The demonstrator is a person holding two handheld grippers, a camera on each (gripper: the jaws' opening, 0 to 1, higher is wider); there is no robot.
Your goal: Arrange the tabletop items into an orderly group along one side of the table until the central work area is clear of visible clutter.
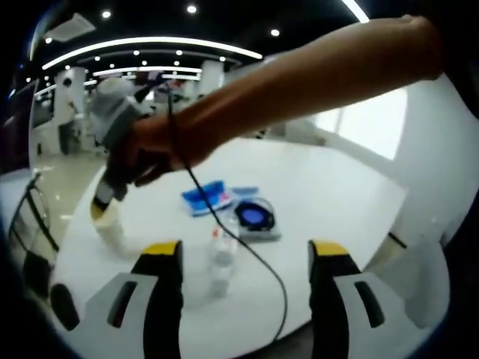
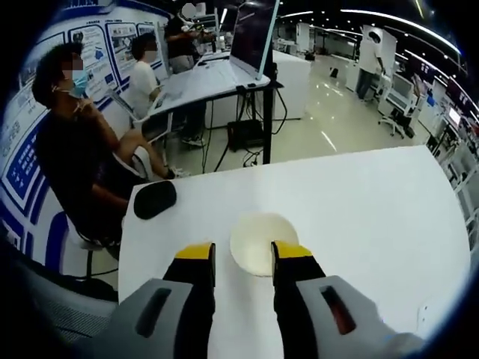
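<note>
My right gripper (image 2: pixel 243 256) pinched the paper cup's (image 2: pixel 260 242) rim near the tabletop's (image 2: pixel 374 202) edge, by the black mouse (image 2: pixel 155 199); my left gripper (image 1: pixel 245 258) hung open over the bottle (image 1: pixel 221 258). The thin cup could have crumpled or slipped.

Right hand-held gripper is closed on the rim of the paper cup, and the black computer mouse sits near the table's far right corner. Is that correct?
Not quite. In the right gripper view the black mouse lies near the table's far left corner, close to the seated people, not the right. The rest holds: the right hand-held gripper grips the rim of the paper cup.
</note>
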